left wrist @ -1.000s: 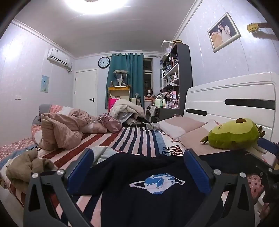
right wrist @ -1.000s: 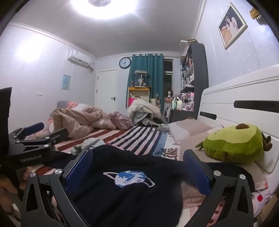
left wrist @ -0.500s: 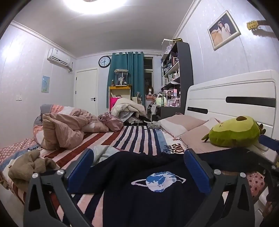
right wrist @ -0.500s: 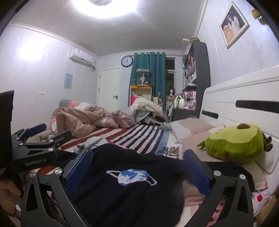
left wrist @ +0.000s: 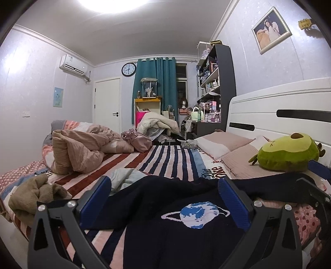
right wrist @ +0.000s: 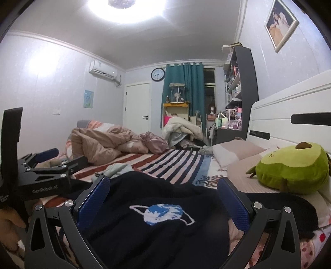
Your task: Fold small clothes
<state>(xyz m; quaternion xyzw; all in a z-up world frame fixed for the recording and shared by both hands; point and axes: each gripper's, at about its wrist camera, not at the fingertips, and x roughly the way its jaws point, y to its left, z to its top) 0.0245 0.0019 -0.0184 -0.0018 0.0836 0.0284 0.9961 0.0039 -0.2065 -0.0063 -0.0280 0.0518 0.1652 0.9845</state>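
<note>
Bedroom with pale lilac walls [left wrist: 37, 87]. Bright ceiling light [right wrist: 126, 8] at twelve o'clock. White door [left wrist: 107, 103] at eleven, air conditioner [left wrist: 73, 67] above it, round clock [left wrist: 128, 69] beside teal curtains [left wrist: 157, 87] over a dark window. Tall dark shelving [left wrist: 219, 82] at one o'clock, cluttered. Framed picture [left wrist: 272, 29] high at two. White headboard [left wrist: 279, 107] at three, behind pink pillows [left wrist: 225, 140] on a striped bed [left wrist: 165, 159].

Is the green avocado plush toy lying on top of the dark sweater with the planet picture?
No, the avocado plush toy rests on a pink pillow by the headboard, beyond the navy sweater.
</note>
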